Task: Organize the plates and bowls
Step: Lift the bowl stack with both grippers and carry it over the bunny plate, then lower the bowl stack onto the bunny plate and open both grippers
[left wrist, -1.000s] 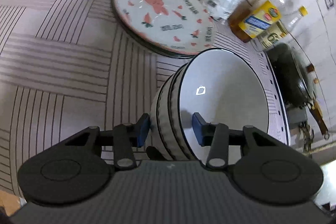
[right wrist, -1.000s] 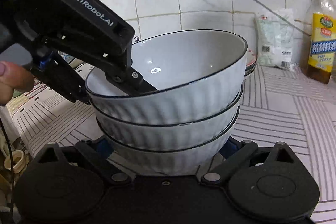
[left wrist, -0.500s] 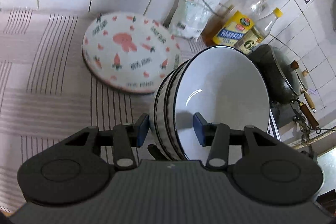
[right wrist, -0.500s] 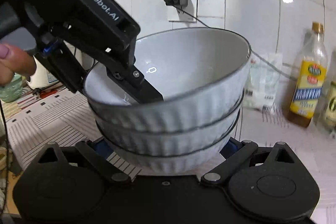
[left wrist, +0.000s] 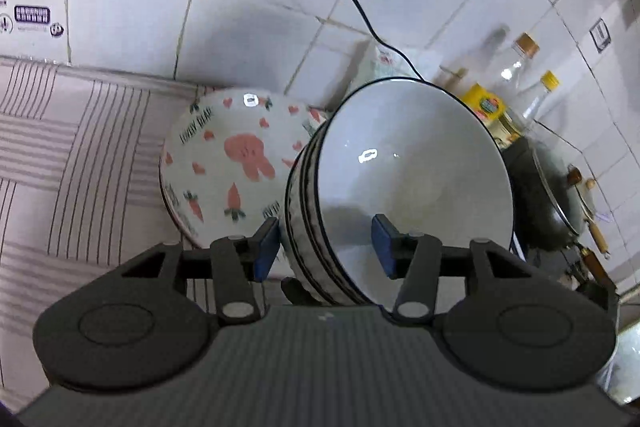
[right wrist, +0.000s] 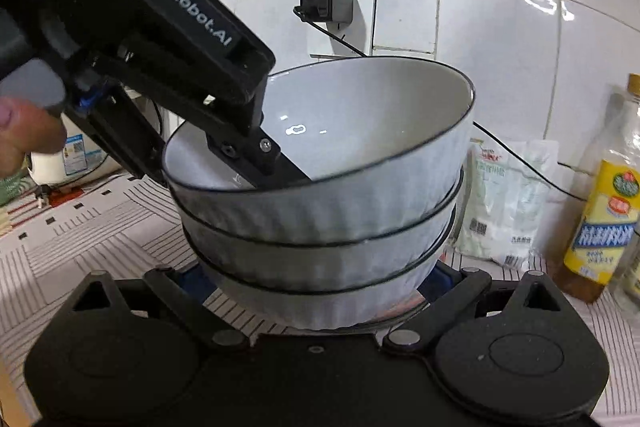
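The left tongs (left wrist: 325,247) are clenched over the near rim of a stack of three white bowls (left wrist: 408,187), one blue pad pressed on the ribbed outer wall and the other inside the top bowl, so the stack hangs tilted with its mouth turned toward the left wrist camera. In the right wrist view the same stack of three white bowls (right wrist: 320,223) sits level, each bowl edged with a thin dark line, and the left tongs (right wrist: 280,167) reach down into the top bowl from the upper left. The right tongs (right wrist: 316,287) straddle the lowest bowl with a finger on either side of its base; the fingertips are hidden behind the bowl, so I cannot tell whether they are pressing on it or only standing beside it. Behind and to the left of the stack lies a pile of plates printed with pink rabbits, carrots and hearts (left wrist: 224,167), resting on the striped desk (left wrist: 72,155) just in front of the white tiled wall (left wrist: 248,27). To the right stand oil bottles (left wrist: 492,107) with yellow labels and a dark pan (left wrist: 548,195). A black plug adapter (right wrist: 327,3) sits in the wall above the bowls, its cord trailing down to the right, past a white plastic bag (right wrist: 504,203).
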A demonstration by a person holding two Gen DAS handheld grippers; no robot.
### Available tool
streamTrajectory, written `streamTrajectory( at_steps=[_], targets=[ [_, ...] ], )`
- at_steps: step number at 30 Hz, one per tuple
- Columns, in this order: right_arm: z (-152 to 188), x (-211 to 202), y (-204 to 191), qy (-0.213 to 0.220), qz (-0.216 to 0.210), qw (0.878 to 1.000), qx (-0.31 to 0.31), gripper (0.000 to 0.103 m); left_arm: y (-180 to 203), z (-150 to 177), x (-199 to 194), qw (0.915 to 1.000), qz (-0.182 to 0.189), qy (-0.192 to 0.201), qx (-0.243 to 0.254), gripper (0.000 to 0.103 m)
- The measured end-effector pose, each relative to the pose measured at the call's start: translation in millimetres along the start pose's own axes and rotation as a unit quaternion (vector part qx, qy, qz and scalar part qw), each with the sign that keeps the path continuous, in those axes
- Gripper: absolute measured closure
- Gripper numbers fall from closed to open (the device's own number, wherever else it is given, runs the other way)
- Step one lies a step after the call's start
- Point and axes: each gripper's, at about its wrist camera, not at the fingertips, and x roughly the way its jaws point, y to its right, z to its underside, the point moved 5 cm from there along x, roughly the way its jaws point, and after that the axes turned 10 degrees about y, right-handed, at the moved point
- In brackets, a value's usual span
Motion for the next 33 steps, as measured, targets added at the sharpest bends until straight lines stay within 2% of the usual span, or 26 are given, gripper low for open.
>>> streamTrajectory(
  at_steps=[7,12,14,18,22,26,28,33],
  targets=[
    [5.0,41.4,10.3,-0.01,-0.027,0.999,-0.013,0.003,-21.3,-9.1,28.3,0.9994,-0.029,-0.008,-0.014,0.054],
    [17.8,63.4,5.1,-0.034,-0.012,0.999,-0.03,0.003,-32.6,-9.0,48.3,0.9988,-0.047,-0.015,-0.003,0.054],
    [22.1,72.0,5.4,-0.042,-0.006,0.999,-0.025,0.003,-35.7,-10.6,55.4,0.9988,-0.044,-0.021,0.0,0.054],
    [26.4,80.3,10.5,-0.045,0.001,0.999,-0.009,0.003,-41.1,-12.3,67.4,0.9985,-0.046,-0.029,-0.002,0.054],
    [28.1,85.9,13.7,-0.049,0.0,0.998,0.025,0.003,-41.9,-14.2,69.6,0.9988,-0.044,-0.02,0.003,0.054],
    [29.1,89.2,10.4,-0.048,-0.001,0.999,0.007,0.003,-41.0,-12.8,70.1,0.9987,-0.046,-0.02,0.004,0.054],
    [30.8,90.9,12.0,-0.048,0.001,0.999,0.019,0.003,-39.9,-10.2,70.8,0.9987,-0.043,-0.025,-0.006,0.054],
    [34.8,93.0,11.6,-0.055,0.01,0.998,0.006,0.004,-35.7,-6.5,67.7,0.9977,-0.066,-0.011,-0.005,0.052]
  ],
)
